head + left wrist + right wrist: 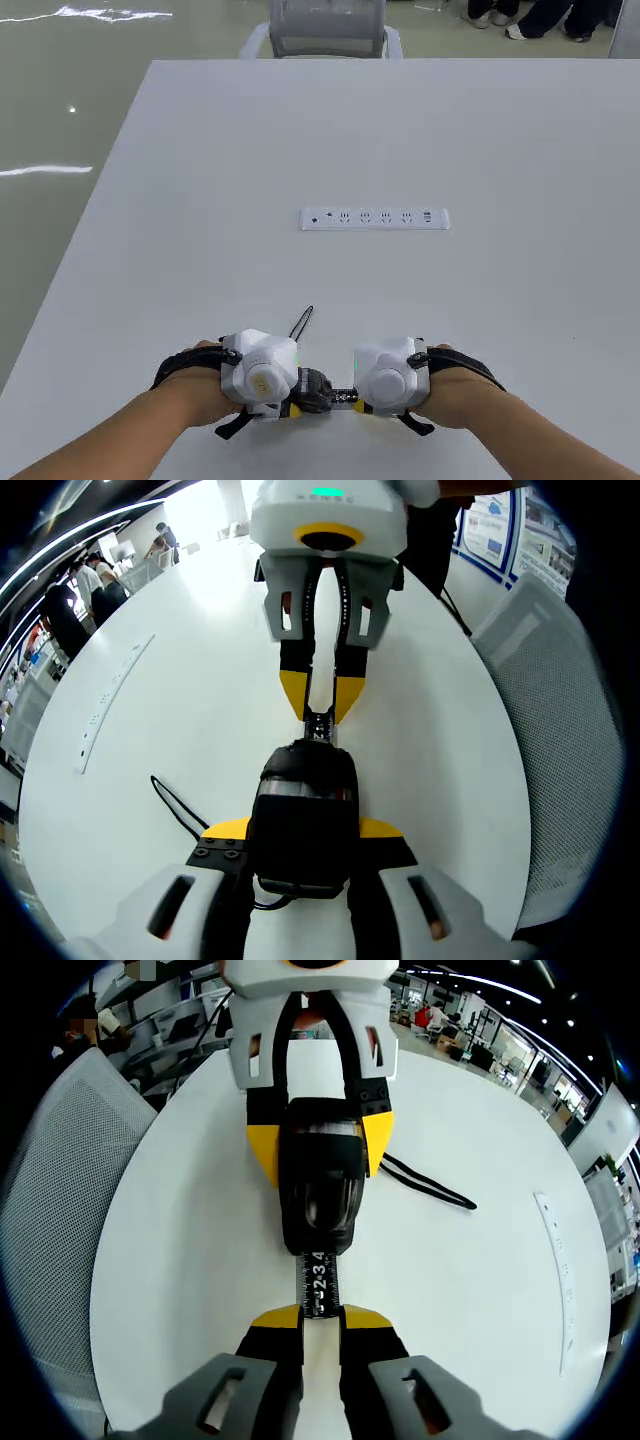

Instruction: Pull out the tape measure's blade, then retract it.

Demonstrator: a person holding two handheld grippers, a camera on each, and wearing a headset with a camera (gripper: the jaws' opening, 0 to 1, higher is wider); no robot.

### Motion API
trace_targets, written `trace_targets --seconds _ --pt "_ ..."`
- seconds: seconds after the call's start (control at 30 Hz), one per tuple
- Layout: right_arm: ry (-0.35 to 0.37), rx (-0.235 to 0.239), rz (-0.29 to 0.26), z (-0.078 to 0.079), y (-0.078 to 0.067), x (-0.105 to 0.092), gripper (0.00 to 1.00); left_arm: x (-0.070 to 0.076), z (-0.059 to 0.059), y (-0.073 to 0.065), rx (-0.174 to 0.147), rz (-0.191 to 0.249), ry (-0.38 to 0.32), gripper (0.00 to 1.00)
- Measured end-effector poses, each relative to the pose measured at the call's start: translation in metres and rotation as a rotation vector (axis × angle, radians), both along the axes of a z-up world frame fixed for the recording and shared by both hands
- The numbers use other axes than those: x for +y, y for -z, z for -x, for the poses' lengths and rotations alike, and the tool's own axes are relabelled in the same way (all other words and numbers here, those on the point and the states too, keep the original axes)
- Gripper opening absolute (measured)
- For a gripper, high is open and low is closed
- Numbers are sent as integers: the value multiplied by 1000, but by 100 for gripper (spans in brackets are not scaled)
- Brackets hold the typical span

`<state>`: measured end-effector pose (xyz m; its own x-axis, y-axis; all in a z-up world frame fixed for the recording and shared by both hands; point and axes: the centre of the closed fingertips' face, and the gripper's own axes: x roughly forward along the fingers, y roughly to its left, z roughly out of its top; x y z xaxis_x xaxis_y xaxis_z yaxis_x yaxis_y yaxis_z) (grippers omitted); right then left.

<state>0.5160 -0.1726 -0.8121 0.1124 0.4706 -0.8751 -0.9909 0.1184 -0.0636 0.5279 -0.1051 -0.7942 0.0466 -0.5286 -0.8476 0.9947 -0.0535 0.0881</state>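
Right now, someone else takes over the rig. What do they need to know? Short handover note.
Left gripper: shut on the tape measure, gripping its black case by the sides, near the front edge of the table.
Right gripper: shut on the blade at its tip, facing the left gripper.
Done: the blade is out a short way, with the 2 and 3 marks showing.
Left: pull it out further, then retract it.
The strap lies loose on the table.
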Motion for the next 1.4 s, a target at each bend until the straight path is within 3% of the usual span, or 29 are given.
trace_targets --seconds 1.4 --pt "24 10 28 2 1 -24 11 0 -1 -1 -3 17 -4 32"
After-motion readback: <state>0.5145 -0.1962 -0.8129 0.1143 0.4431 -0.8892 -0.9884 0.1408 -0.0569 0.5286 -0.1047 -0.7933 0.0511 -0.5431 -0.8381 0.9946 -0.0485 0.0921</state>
